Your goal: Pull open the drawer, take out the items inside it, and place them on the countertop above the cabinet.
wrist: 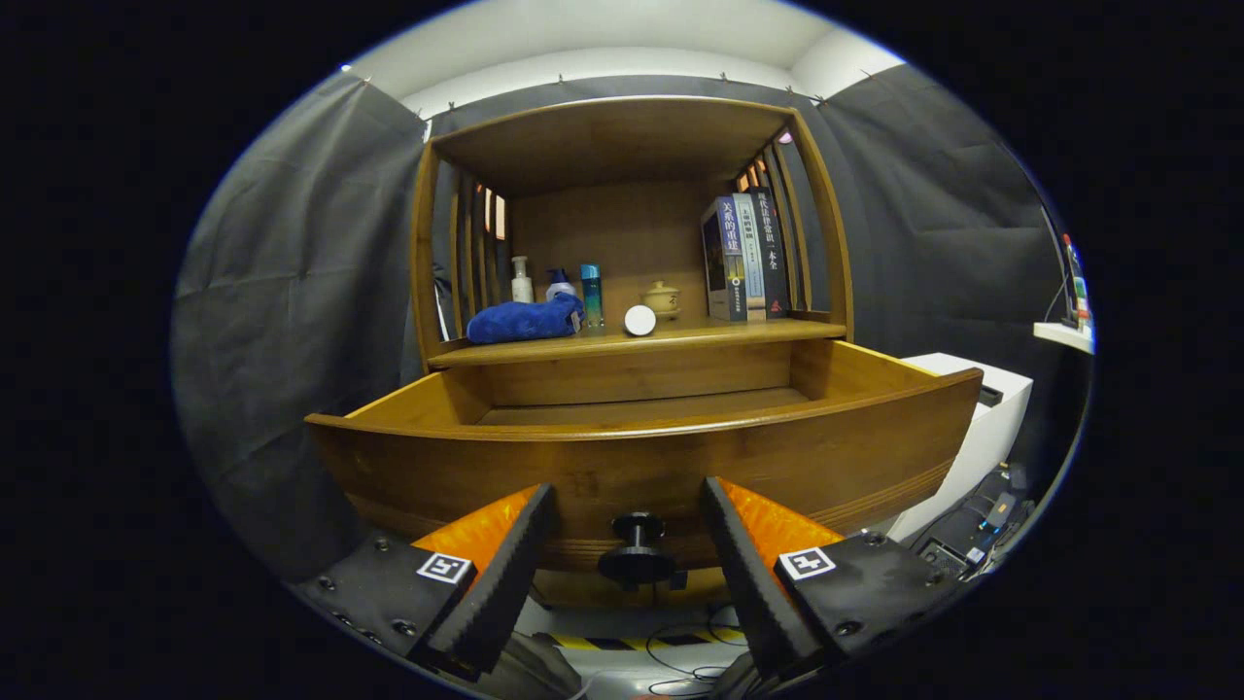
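Drawer (641, 457) is pulled out w/ claw (630, 564) fingers apart either side of its knob (637, 554), not gripping; visible floor looks bare (near part hidden), blue cloth (523, 321) + white disc (639, 320) on bench (739, 335), so likely near done.

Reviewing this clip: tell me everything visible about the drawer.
The drawer looks like brown wood, with a curved front panel carrying grooved lines low down and a dark spool-shaped knob at its middle. It stands pulled out below the countertop; the visible part of its floor is bare. The hand-held gripper is open, its fingers either side of the knob without touching it.
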Motion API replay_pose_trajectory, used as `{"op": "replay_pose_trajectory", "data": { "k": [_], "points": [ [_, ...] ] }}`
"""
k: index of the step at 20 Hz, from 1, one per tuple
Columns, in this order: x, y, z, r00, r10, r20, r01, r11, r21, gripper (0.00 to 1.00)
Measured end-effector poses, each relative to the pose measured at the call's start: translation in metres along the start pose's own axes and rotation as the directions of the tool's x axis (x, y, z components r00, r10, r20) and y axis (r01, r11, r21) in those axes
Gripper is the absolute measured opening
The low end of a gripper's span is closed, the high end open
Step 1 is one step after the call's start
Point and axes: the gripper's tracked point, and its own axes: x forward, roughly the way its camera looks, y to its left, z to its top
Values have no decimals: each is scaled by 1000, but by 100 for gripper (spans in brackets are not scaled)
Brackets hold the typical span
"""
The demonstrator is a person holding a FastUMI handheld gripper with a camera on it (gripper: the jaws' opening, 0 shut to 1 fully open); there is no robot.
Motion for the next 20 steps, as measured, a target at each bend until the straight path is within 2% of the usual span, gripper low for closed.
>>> {"op": "replay_pose_trajectory", "data": {
  "k": [9,20],
  "points": [
    [-1,-5,0,998,-50,29,52,997,-60,96],
    [35,-8,13,999,-37,10,38,997,-63,98]
  ]
}}
